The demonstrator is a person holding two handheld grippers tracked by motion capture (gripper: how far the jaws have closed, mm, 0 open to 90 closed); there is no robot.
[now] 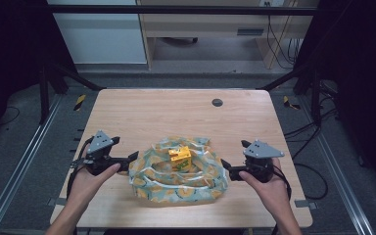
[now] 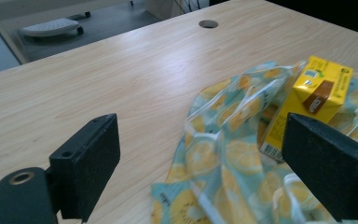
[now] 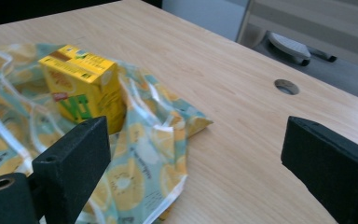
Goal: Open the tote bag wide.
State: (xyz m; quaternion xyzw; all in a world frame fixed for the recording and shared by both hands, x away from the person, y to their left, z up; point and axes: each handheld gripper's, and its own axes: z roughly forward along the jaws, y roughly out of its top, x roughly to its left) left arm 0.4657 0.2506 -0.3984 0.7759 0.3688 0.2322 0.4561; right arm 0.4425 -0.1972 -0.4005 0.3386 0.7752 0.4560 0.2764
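We see the yellow carton (image 1: 180,159) standing on the soft, floppy lemon-print bag (image 1: 196,188) mid-worktop (image 1: 176,110); left tool (image 1: 129,161) and right tool (image 1: 225,169), both spread, flank the bag, best pinched at its edges

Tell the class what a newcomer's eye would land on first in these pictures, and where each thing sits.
First comes the bright yellow carton, standing on a crumpled lemon-print bag near the front middle of the wooden table. Next, the left gripper and right gripper, both open, flank the bag at its two ends, each held in a hand. A small round hole marks the table's far side.
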